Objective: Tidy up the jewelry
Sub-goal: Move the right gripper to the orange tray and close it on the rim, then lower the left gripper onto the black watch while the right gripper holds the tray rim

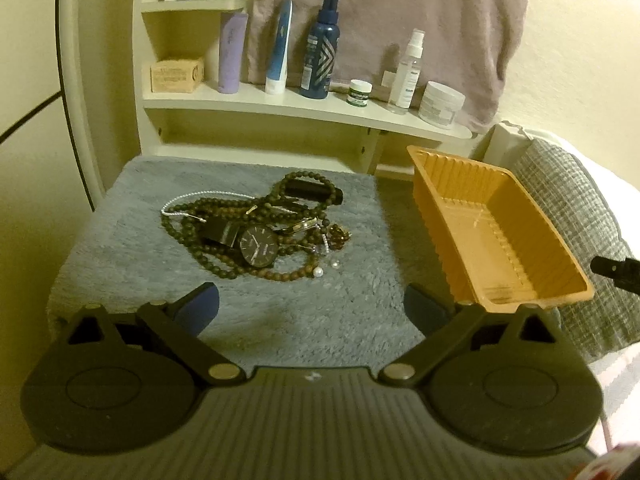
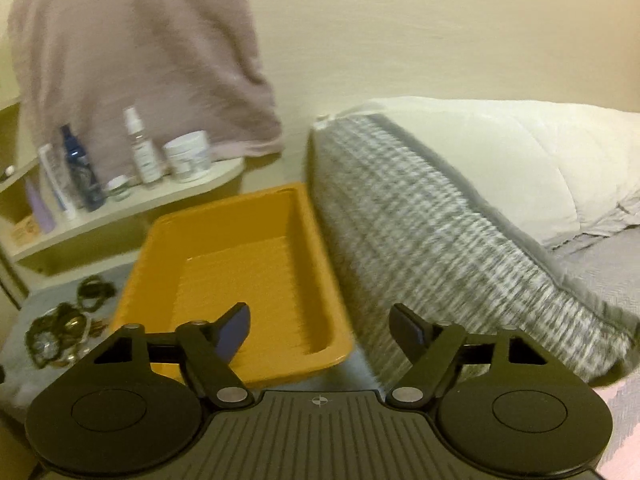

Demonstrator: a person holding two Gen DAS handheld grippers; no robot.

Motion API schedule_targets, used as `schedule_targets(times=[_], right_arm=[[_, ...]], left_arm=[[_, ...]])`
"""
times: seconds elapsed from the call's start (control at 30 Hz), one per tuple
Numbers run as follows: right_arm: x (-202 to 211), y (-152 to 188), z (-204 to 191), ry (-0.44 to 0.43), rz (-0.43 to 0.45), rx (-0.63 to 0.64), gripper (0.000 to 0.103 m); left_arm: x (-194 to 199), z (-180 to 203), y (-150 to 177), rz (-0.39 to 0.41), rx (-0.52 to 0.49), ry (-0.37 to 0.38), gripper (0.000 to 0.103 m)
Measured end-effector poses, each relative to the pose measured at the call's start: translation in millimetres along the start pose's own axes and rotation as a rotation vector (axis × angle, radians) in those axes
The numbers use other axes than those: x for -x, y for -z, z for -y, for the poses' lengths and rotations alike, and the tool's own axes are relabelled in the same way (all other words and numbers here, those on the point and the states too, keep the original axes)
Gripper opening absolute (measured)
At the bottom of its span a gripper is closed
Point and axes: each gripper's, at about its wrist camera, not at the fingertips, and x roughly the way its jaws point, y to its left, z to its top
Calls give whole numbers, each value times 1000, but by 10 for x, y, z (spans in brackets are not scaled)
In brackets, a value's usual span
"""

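one tangled jewelry pile (image 1: pixel 260 228) beside orange tray (image 1: pixel 472 184)

- A surface (image 1: pixel 140 264) covered in fluffy grey-blue cloth carries the things
- A tangled pile of jewelry (image 1: pixel 260 228) lies near its middle: dark bead strands, a black watch (image 1: pixel 256 250), a silvery chain, loose pearls
- An empty orange tray (image 1: pixel 500 240) sits at its right edge, just beside a grey checked cushion (image 1: pixel 576 232)
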Motion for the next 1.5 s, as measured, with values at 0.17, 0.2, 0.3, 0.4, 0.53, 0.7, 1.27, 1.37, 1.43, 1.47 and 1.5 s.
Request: schedule_targets(times=[0.17, 0.2, 0.3, 0.4, 0.53, 0.7, 1.27, 1.37, 1.43, 1.47, 1.5], right_arm=[[-205, -4, 134, -20, -27, -20, 53], [-241, -9, 137, -26, -33, -22, 51], [-300, -2, 131, -49, -51, -21, 37], [-376, 0, 86, -77, -69, -30, 32], [-537, 10, 72, -99, -99, -44, 25], [-631, 8, 101, -120, -122, -68, 17], [-643, -65, 46, -98, -147, -32, 14], [-640, -97, -22, -83, -145, -17, 14], [-671, -115, -14, -97, -157, -57, 13], [-691, -123, -6, -100, -165, -75, 13], [-697, -128, -12, -96, -167, -77, 13]], left_arm=[[-176, 29, -23, -25, 13, 8, 97], [-205, 33, -29, -28, 15, 13, 96], [-277, 63, -40, -33, 22, 32, 96], [-337, 108, -44, -43, 20, 41, 96], [-407, 166, -45, -60, 12, 45, 95], [-463, 210, -32, -77, 7, 42, 95], [-502, 274, -23, -80, -6, 50, 95], [-503, 242, 0, -78, -5, 46, 95], [-505, 217, 12, -77, 0, 48, 94], [-505, 206, 19, -76, 2, 48, 93], [-504, 196, 23, -75, 3, 49, 91]])
